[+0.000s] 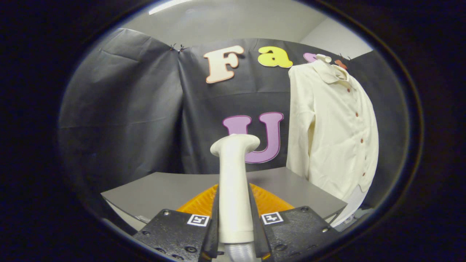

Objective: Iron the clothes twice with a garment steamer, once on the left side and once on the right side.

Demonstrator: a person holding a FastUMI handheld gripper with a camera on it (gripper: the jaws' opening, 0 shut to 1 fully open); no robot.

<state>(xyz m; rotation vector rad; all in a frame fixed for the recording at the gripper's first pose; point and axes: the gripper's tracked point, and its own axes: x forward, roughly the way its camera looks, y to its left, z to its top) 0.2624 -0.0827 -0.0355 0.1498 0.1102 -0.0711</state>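
Observation:
My gripper is shut on the handle of a white garment steamer, which stands upright between the fingers with its head at the top, turned toward the right. A cream button-up shirt hangs on a hanger against the booth's wall, beyond the fingers and to their right. The steamer head is well apart from the shirt, to its left and lower than its collar. The shirt's lower hem hangs down past the edge of the grey table.
An orange ridged object lies on the grey table just behind the steamer handle, partly hidden by it and by the fingers. Black cloth walls close off the back and left of the booth.

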